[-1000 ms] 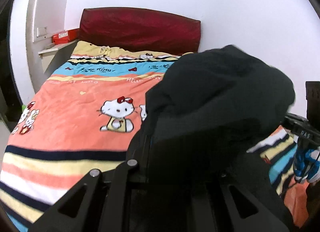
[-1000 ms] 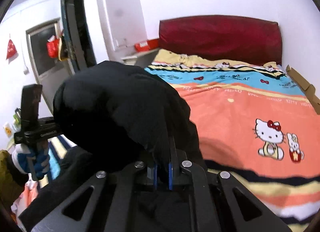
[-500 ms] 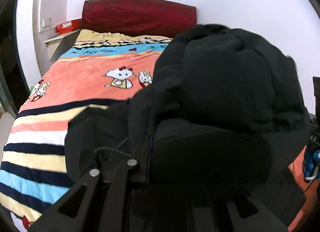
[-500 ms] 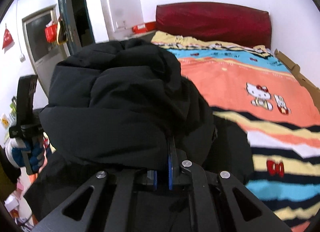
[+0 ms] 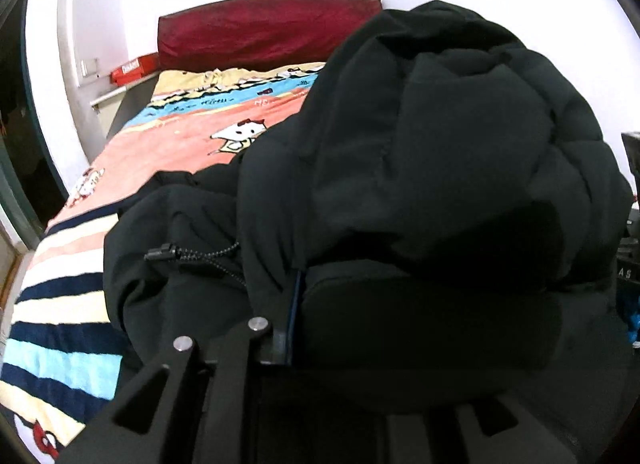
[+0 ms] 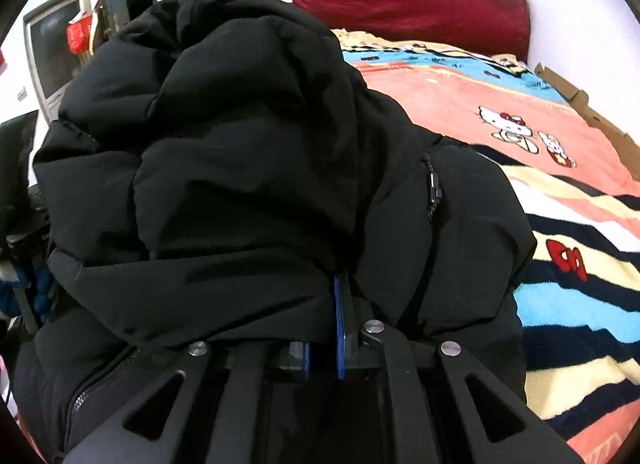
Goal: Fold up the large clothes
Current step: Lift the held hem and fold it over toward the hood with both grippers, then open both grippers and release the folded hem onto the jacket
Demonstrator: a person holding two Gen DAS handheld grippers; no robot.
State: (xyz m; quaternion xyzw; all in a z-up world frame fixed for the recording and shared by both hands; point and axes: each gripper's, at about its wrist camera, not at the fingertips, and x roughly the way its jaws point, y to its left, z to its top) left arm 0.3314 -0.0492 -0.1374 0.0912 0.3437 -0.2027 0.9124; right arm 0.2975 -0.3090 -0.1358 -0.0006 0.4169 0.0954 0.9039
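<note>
Both grippers — left gripper (image 5: 296, 304), its jaws just eased slightly, right gripper (image 6: 340, 304) — pinch the black puffer jacket (image 5: 420, 167), bulky, soft, slippery-looking; hem edges likely grip best.

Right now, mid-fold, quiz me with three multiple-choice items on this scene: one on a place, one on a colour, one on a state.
1. Where does the jacket lie?
A. on the floor
B. on the striped blanket of the bed
C. on a chair

2. What colour is the headboard?
A. dark red
B. green
C. white

3. How is the right gripper?
A. wide open
B. shut on jacket cloth
C. out of view

Key: B, blanket shows around the jacket; A, dark red against the white wall; B, cloth is pinched between its closed fingers.
</note>
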